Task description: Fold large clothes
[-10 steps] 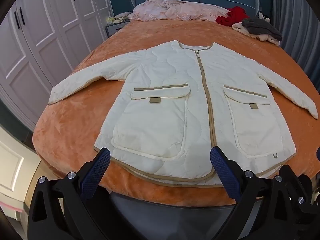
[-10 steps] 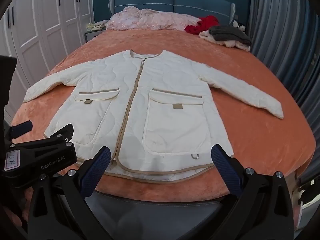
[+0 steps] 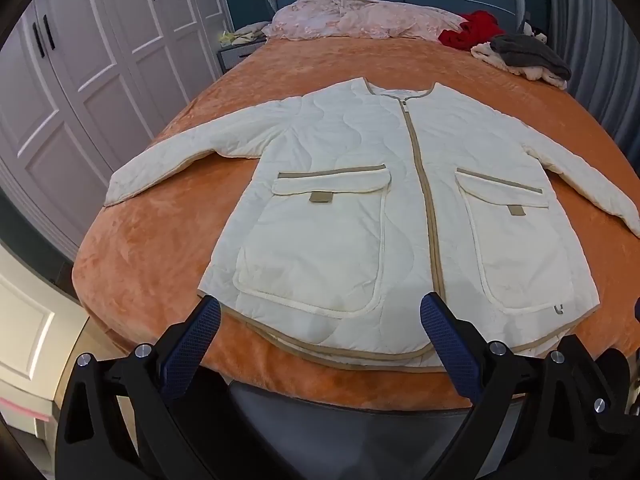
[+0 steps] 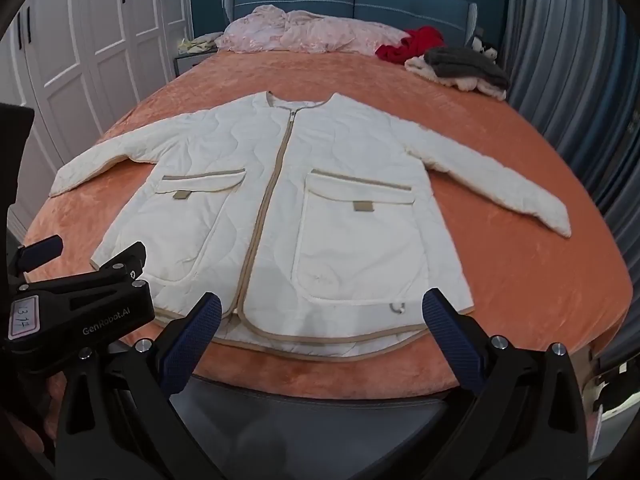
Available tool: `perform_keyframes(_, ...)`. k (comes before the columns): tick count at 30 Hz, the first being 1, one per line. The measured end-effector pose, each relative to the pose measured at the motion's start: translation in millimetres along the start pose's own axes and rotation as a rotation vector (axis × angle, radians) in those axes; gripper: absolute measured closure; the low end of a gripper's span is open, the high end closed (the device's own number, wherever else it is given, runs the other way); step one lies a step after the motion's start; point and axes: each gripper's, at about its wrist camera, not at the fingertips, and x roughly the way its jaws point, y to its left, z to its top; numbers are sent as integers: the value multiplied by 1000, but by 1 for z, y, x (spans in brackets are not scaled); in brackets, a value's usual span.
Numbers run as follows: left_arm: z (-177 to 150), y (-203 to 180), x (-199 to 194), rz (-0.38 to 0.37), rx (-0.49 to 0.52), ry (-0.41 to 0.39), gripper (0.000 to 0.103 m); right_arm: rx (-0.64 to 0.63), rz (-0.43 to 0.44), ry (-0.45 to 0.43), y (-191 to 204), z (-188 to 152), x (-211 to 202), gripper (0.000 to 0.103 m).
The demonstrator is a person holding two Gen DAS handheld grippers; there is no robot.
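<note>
Clearly nothing is folded yet. On the orange bed (image 3: 168, 248) the cream jacket (image 3: 360, 200) lies flat, zipped, front up, both sleeves spread outward, hem nearest the bed's foot and collar toward the headboard. Both the left gripper (image 3: 320, 332) and the right gripper (image 4: 322, 330) hover just off the hem, jaws wide apart, holding nothing. Sleeves and body all remain to be folded.
</note>
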Motion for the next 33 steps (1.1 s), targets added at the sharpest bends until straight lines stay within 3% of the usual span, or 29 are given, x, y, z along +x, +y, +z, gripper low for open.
perform_keyframes(2,1,6,3,-1,3,7,5,12,3,7,-6,1,4,5)
perform_keyframes(4,-2,-23,-6,40,18,-5,5,20,13,21,-15,3,10,5)
perform_keyframes(11,-1,-25,-8,57,16,-19,5,22,26,43,-25,11,18,5)
perform_keyframes(33,-1,-27,-9,44,28,-18,5,36,37,56,-29,12,20,5)
